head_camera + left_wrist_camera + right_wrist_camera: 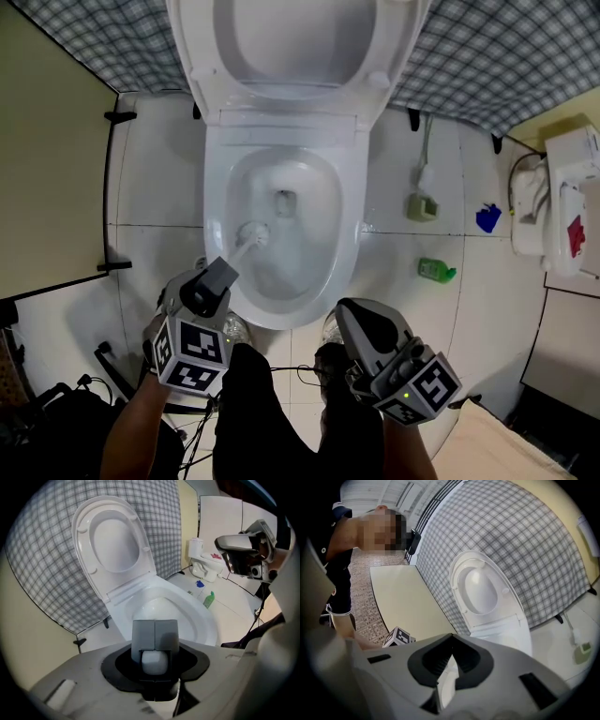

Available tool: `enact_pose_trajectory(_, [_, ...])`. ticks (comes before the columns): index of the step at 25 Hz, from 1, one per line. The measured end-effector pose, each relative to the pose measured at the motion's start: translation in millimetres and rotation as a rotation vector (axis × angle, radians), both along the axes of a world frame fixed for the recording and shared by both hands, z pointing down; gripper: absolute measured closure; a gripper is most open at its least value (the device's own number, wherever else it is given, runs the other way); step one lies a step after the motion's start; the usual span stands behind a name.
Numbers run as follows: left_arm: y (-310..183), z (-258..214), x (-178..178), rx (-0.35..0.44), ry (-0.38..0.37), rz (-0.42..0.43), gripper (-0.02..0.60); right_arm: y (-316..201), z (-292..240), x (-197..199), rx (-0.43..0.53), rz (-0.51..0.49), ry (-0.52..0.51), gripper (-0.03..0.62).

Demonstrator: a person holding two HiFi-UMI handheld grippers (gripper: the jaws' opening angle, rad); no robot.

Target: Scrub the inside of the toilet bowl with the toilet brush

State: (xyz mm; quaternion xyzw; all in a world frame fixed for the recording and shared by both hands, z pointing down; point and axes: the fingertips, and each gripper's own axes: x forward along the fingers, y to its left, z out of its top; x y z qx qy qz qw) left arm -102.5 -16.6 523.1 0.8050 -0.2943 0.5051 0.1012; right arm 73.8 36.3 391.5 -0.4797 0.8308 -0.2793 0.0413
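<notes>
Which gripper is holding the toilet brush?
The left gripper: its jaws clamp the toilet brush handle, bristles down in the bowl. The right gripper is shut on nothing.

Glossy white ceramic toilet bowl [350, 208], smooth plastic lid [291, 37] above it, shiny floor tiles [155, 169] beside, matt checked cloth [506, 56] behind

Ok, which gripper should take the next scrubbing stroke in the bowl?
Left. The left gripper is clamped on the toilet brush, whose head sits inside the toilet bowl. The right gripper is shut on nothing and hangs short of the front rim.
</notes>
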Motion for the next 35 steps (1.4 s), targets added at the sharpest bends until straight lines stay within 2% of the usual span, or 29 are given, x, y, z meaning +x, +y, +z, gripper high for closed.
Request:
enact_pose_trajectory(9, [-61.0, 0.9, 7.1, 0.074, 0.015, -0.099, 0.396, -9.2, 6.9, 14.3, -0.011, 0.027, 0.011, 0.594])
enact_pose_trajectory(15, [-87.4, 8.1, 29.9, 0.109, 0.051, -0.108, 0.396, -12.1, 9.7, 22.1, -0.019, 0.042, 0.013, 0.594])
enact_pose_trajectory(23, [-93.1, 13.8, 83.7, 0.165, 0.109, -0.013, 0.396, -7.2, 14.7, 32.3, -0.031, 0.062, 0.008, 0.594])
enact_pose_trajectory(30, [-88.3, 18.2, 122.9, 0.129, 0.217, 0.009, 0.396, 1.2, 17.3, 44.4, -0.036, 0.091, 0.013, 0.594])
enact_pose_trajectory(35, [-67.8, 24.3, 138.6, 0.090, 0.217, 0.101, 0.396, 7.1, 18.0, 47.0, -0.041, 0.100, 0.006, 0.594])
